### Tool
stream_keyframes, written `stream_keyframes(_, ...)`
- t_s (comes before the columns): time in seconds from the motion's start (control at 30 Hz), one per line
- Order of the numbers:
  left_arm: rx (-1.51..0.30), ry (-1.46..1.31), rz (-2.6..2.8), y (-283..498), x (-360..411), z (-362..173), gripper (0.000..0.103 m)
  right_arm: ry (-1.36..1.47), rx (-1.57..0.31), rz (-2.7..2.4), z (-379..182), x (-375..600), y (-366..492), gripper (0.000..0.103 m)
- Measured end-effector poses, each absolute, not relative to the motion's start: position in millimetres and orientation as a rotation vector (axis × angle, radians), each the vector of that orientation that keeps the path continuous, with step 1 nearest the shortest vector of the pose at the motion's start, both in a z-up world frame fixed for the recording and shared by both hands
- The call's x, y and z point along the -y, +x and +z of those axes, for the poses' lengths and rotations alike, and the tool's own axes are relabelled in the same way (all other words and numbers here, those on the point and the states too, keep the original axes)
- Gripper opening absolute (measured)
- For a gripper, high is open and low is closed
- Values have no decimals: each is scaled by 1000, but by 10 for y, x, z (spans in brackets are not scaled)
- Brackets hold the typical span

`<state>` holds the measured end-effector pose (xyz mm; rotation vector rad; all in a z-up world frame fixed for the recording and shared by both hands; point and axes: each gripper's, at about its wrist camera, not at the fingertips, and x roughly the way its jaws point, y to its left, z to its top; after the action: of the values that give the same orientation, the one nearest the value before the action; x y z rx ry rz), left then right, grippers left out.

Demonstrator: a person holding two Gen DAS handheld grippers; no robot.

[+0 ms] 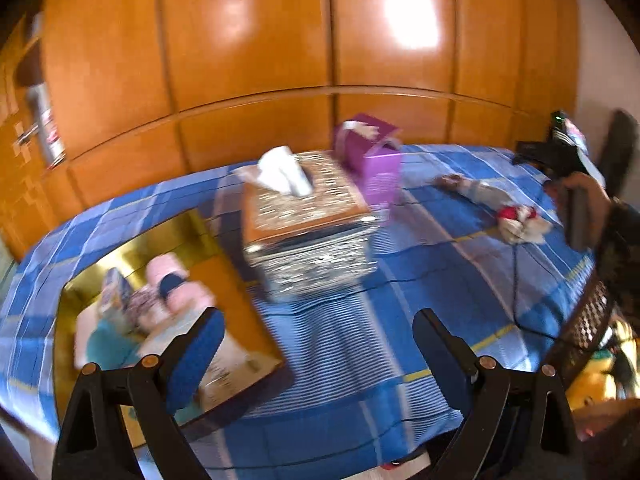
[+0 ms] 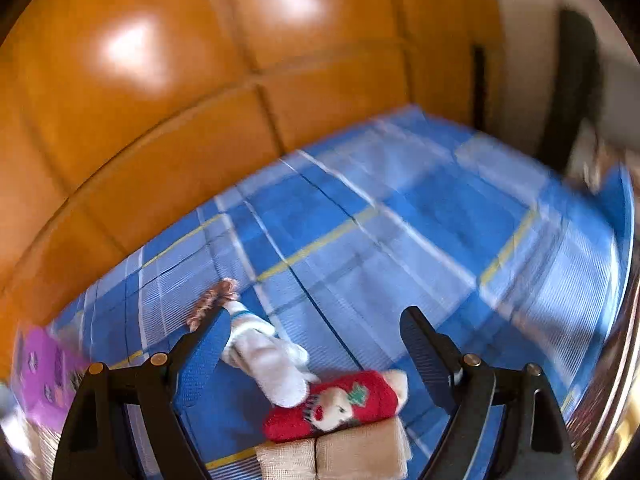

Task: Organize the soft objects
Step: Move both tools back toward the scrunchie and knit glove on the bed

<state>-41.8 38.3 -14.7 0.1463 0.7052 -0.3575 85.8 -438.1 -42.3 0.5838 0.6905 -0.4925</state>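
In the left wrist view, a gold-rimmed box (image 1: pixel 132 236) at the left holds several soft items, among them pink rolled socks (image 1: pixel 176 292). My left gripper (image 1: pixel 316 344) is open and empty above the blue checked cloth, just right of the box. Loose soft items lie at the right: a white sock (image 1: pixel 476 190) and a red bundle (image 1: pixel 516 216). In the right wrist view, my right gripper (image 2: pixel 314 340) is open above a red rolled sock with a bear face (image 2: pixel 336 404), a white sock (image 2: pixel 264 356) and a beige folded cloth (image 2: pixel 332 456).
A mirrored tissue box (image 1: pixel 308 216) stands mid-table with a purple gift bag (image 1: pixel 372 160) behind it; the bag also shows in the right wrist view (image 2: pixel 44 372). Orange wardrobe doors (image 1: pixel 248 40) rise behind. A black cable (image 1: pixel 516 280) crosses the cloth. The table edge (image 1: pixel 588 320) is at the right.
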Motion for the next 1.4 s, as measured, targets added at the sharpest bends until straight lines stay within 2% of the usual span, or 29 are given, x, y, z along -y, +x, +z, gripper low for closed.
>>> stream_keyframes(0.27,-745,211,-522,-218,203,-64,95,801,-682,-438,-584,4582,701,88)
stream_keyframes(0.6,-770,339,-607,113,903,-55,93,883,-691,-367,-652,4594,725,88)
stream_keyframes(1.0,-886,219,-661,877,1759,39,78,954,-701,-340,-704,4644,696,88)
stream_keyframes(1.4,-1038,75,-566,1994,2615,-342,76,1002,-671,-282,-675,4667,676,88)
